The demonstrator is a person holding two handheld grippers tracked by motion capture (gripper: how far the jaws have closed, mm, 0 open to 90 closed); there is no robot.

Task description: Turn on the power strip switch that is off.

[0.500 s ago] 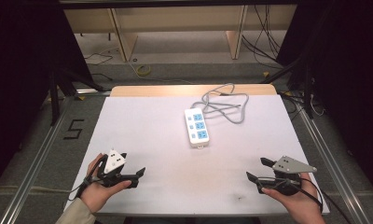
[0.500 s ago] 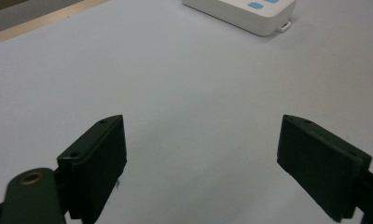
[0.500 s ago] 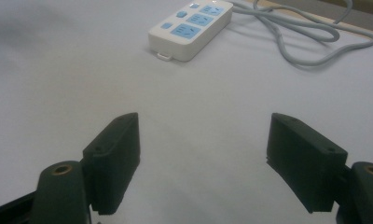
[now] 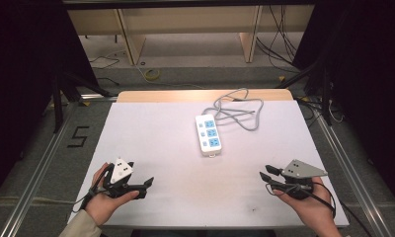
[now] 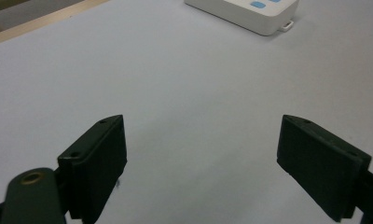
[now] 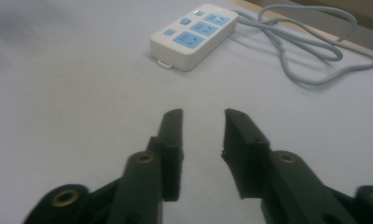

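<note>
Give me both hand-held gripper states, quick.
Left hand-held gripper: jaws wide open, nothing between.
Right hand-held gripper: jaws partly open, nothing between.

Counter (image 4: 151,133): white sheet over a wooden top, wood edge showing along the far side. On it, right of centre toward the far edge, a white power strip (image 4: 209,134) with blue sockets; its grey cable (image 4: 240,112) loops loosely behind it.
</note>
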